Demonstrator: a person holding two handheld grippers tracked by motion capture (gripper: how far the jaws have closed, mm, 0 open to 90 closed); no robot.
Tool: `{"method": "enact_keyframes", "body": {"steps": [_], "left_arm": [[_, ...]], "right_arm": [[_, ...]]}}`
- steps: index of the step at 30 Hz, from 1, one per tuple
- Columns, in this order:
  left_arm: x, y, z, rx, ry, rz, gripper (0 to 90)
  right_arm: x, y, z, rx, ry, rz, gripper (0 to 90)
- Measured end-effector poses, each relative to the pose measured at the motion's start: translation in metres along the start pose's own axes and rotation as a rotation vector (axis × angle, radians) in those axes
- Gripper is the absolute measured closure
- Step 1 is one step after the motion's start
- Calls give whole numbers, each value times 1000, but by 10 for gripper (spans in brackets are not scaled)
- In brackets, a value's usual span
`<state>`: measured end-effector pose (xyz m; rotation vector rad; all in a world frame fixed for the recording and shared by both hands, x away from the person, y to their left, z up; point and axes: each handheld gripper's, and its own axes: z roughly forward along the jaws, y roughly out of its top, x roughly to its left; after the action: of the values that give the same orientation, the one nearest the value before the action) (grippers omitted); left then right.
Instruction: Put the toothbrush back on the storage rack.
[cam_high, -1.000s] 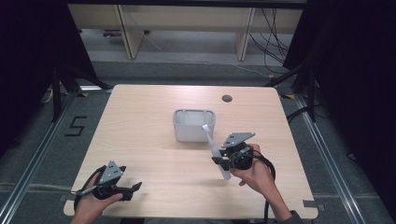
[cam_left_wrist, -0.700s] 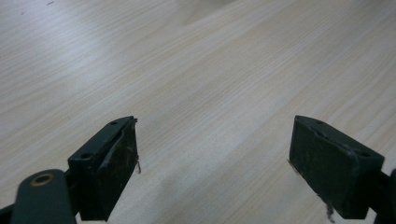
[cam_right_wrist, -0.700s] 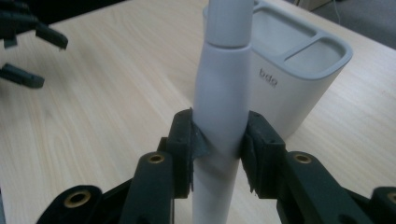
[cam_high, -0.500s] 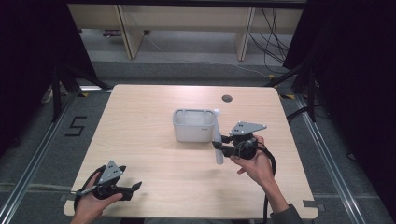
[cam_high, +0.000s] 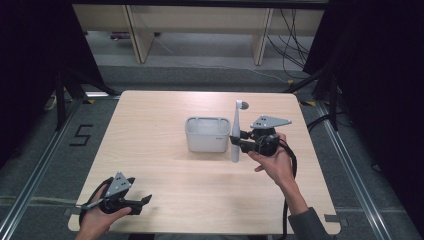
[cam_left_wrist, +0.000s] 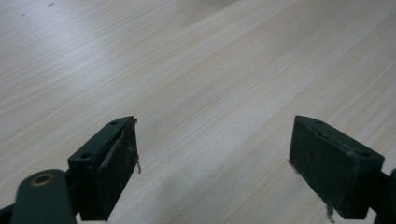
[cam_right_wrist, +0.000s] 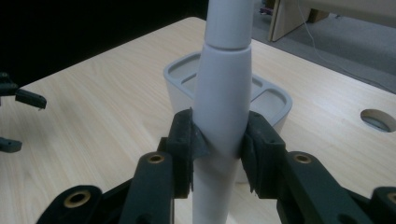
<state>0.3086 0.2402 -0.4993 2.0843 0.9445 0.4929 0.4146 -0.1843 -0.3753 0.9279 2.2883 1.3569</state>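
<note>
My right gripper (cam_high: 238, 142) is shut on a white electric toothbrush (cam_high: 236, 135), which it holds upright just right of a pale grey holder box (cam_high: 207, 134) near the table's middle. In the right gripper view both pads clamp the toothbrush handle (cam_right_wrist: 221, 116), with the holder box (cam_right_wrist: 271, 100) behind it; the brush head runs out of the top of that view. At the table's front left corner my left gripper (cam_high: 145, 202) rests low in the person's hand. Its jaws stand open with bare wood between them, and its fingers (cam_left_wrist: 109, 168) are wide apart in the left gripper view.
The wooden table (cam_high: 150, 150) has a round cable hole (cam_high: 242, 105) at its far edge, also seen as the hole (cam_right_wrist: 377, 120) in the right gripper view. Wooden shelving legs (cam_high: 135, 35) and cables lie on the floor beyond. Dark curtains flank both sides.
My right gripper has carried the toothbrush away from the front of the table and upward, turning it from tilted to upright beside the box. The left gripper has stayed put.
</note>
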Motion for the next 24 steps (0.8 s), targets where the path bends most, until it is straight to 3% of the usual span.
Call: {"method": "enact_keyframes", "body": {"steps": [1,2,5,7,8,9,12,18,22,24], "left_arm": [[0,0,0,-2,-5,-6,151],[-1,0,0,-12,-9,-17,151],[0,0,-1,1,1,-1,151],[-1,0,0,-14,-9,-16,151],[0,0,-1,5,-1,2,151],[0,1,-2,11,5,5,151],[-1,0,0,-16,-9,-17,151],[-1,0,-1,-12,-4,-10,151],[-1,0,0,-16,-6,-17,151],[-1,0,-1,-11,-5,-8,151]], "right_arm": [[1,2,0,4,6,27,667],[-2,4,0,-9,-4,9,667],[-5,9,2,-26,-6,28,667],[-6,13,2,-18,-5,46,668],[-6,15,1,-17,-9,52,667],[-8,17,2,-32,-18,27,668],[-8,24,3,-32,-16,47,667],[-12,38,8,-47,-30,41,668],[-13,47,12,-43,-32,69,667],[-16,52,13,-52,-34,51,667]]}}
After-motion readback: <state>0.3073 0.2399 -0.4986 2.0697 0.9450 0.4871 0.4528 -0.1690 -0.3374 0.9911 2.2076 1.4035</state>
